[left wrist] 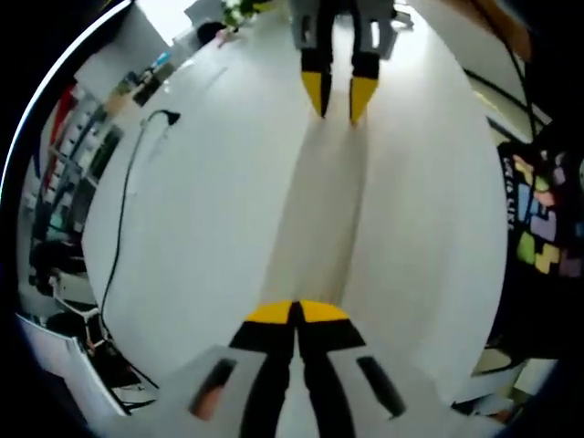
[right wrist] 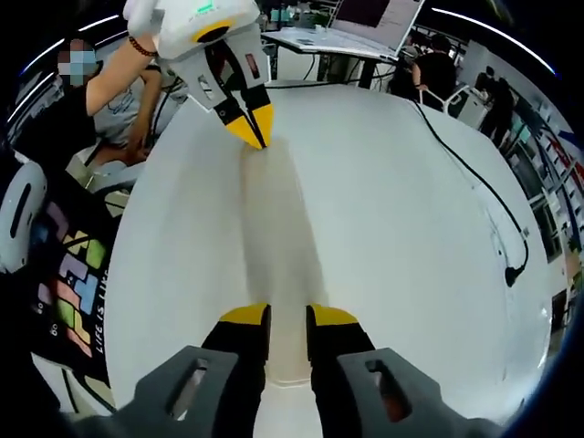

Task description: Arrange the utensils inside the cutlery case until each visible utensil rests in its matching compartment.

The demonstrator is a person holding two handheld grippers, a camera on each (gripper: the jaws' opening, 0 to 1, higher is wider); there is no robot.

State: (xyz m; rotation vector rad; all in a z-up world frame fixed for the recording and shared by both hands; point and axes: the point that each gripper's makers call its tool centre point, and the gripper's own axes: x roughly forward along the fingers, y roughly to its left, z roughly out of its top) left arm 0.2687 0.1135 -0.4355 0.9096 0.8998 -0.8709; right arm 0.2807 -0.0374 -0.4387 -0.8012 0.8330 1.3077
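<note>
Left fingers (left wrist: 269,313) are pressed together, yellow tips touching, at 6 o'clock of the left gripper view; the right fingers (right wrist: 334,317) stand a little apart at 6 o'clock of the right gripper view, with a narrow gap between the tips. The two grippers face each other across a white tabletop (left wrist: 201,210); the right gripper (left wrist: 338,99) points down from 12 o'clock in the left gripper view, and the left gripper (right wrist: 254,130) angles in from 11 o'clock in the right gripper view, held by a person's bare forearm (right wrist: 114,68) with a bracelet (right wrist: 138,46) at the wrist.

A pale strip (right wrist: 278,246) runs along the tabletop from one set of tips to the other; it's too washed out to tell whether that's the cutlery case, or whether either gripper is actually pinching it. A black cable (right wrist: 474,178) trails off toward 3 o'clock; a laptop (right wrist: 365,23) sits at 1 o'clock at the far edge; a dark shirt with coloured blocks (right wrist: 78,283) is at 8 o'clock.
</note>
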